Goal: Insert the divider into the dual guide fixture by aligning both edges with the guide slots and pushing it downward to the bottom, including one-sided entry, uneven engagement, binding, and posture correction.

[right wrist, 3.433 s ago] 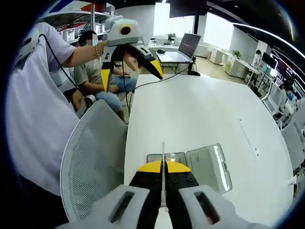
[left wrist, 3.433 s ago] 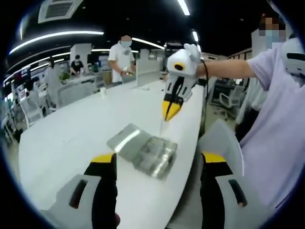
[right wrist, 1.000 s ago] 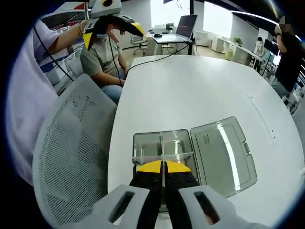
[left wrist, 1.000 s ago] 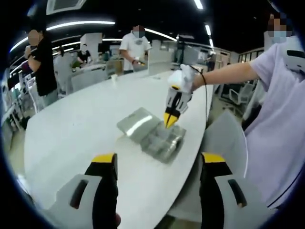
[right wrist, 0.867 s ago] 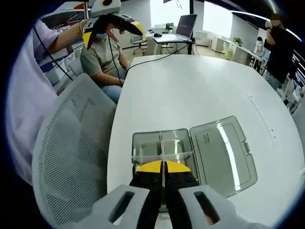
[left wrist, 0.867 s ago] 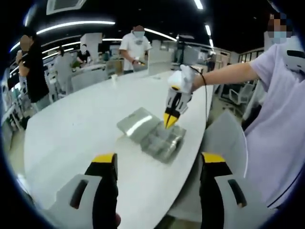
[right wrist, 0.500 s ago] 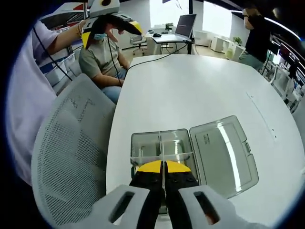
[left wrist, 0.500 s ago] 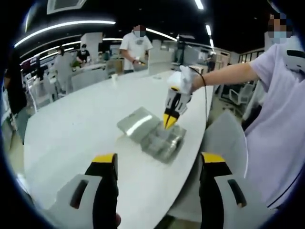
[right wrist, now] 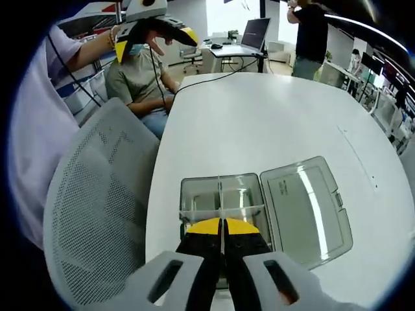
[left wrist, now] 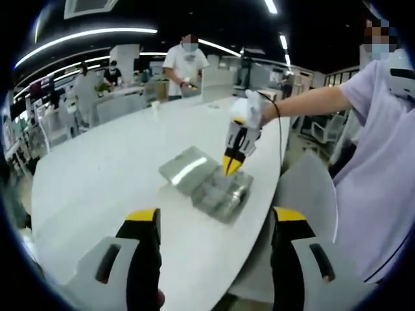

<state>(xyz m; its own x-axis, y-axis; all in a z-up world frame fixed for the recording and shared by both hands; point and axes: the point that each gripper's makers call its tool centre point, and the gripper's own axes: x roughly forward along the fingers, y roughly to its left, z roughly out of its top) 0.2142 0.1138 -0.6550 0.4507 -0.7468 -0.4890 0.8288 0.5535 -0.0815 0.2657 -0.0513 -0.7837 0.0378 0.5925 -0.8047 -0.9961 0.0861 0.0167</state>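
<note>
In the right gripper view, the right gripper (right wrist: 222,228) is seen at bottom centre, its yellow-tipped jaws closed flat on the divider (right wrist: 220,194), a thin clear sheet seen edge-on as a pale line running up from between the tips over the middle of the box (right wrist: 224,202). The box is a shallow clear tray at lower centre, crossed by a partition just above the jaw tips, with its hinged lid (right wrist: 306,208) lying open to the right on the white table (right wrist: 259,123); a mesh chair back (right wrist: 97,220) fills the lower left. How deep the divider sits in the slots cannot be told. In the left gripper view, the left gripper (left wrist: 216,223) is shown at the bottom with jaws spread wide and nothing between them, well short of the box (left wrist: 217,193) at frame centre, over which the right gripper (left wrist: 231,166) points steeply down. The divider is judged light, stiff across its face yet easily bowed, slick and liable to crack or bind if pushed askew. Hold is best taken at the middle of the top edge, as here, so that both side edges descend evenly; the box, being light, may slide unless steadied at a wall.
</note>
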